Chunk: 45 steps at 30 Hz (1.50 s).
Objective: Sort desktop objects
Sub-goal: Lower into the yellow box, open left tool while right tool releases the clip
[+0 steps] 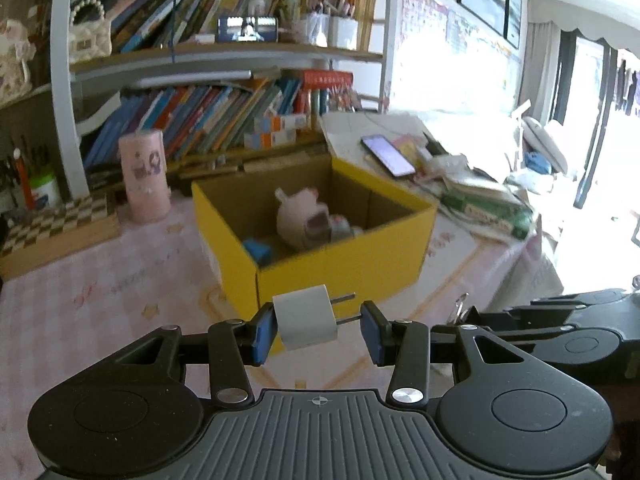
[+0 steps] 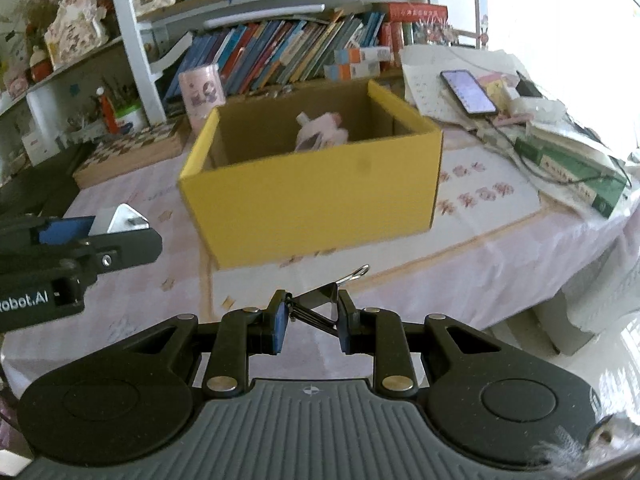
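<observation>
A: What does each gripper carry?
B: The left gripper (image 1: 318, 330) is clamped on a white plug adapter (image 1: 306, 317), prongs pointing right. The right gripper (image 2: 311, 320) pinches a black binder clip (image 2: 320, 304).
A: And the yellow box (image 2: 316, 196)?
B: Just beyond both, open on the pink tablecloth (image 2: 500, 232), a plush toy (image 1: 302, 218) inside.

We are seeing our left gripper (image 1: 318, 330) and right gripper (image 2: 311, 320) showing matte black linkage arms with silver pivot screws behind the blue-padded fingers (image 1: 264, 334). A grey ribbed plate bearing a small crosshair mark is sitting behind them, between two round black housings. White "Robot.AI" lettering is showing on one side.
</observation>
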Motion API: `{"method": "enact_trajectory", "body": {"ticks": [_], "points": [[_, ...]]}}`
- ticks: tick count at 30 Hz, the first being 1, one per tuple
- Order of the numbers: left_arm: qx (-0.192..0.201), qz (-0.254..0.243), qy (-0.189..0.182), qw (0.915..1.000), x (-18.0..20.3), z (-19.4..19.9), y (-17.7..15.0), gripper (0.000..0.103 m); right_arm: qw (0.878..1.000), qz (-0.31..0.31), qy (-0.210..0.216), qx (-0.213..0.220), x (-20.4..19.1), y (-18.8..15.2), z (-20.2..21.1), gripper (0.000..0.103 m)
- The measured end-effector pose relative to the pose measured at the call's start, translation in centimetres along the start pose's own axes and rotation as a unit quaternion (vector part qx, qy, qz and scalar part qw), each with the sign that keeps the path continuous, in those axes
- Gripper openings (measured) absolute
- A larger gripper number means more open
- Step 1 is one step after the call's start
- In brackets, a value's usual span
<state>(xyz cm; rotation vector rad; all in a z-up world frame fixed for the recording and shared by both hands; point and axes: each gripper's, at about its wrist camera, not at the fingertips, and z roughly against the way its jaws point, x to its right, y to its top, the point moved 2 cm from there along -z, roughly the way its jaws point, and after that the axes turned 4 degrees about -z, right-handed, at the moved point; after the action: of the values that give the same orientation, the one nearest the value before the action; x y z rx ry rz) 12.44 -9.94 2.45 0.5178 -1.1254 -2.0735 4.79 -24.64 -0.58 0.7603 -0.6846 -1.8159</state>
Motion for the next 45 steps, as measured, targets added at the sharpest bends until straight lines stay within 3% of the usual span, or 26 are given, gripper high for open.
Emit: {"method": "enact_trajectory", "body": {"ticks": [10,18,30,39,45], "points": [[0.031,0.001,0.039,0.9988,0.5,-4.1,4.7,0.044,0.997,0.039,0.013,0.063,3.7,6.7,-1.0,0.023],[0.001,0.012,0.078,0.9969,0.1,-9.3,6.3,0.044,0.992,0.081,0.048,0.082,5.2,12.2,-4.3,0.023],[-0.07,0.03,0.109,0.9911,-0.6,-14.5,6.2,0.044,0.977,0.169,0.127,0.039,2.7,17.6,-12.2,0.023],[-0.099,0.032,0.118,0.9876,-0.4,-16.5,5.8,0.044,0.959,0.234,0.16,-0.026,-0.3,17.9,-17.9,0.023],[-0.087,0.023,0.131,0.9873,0.1,-16.5,6.1,0.045,0.948,0.259,0.175,-0.066,-1.3,17.8,-20.6,0.023]]}}
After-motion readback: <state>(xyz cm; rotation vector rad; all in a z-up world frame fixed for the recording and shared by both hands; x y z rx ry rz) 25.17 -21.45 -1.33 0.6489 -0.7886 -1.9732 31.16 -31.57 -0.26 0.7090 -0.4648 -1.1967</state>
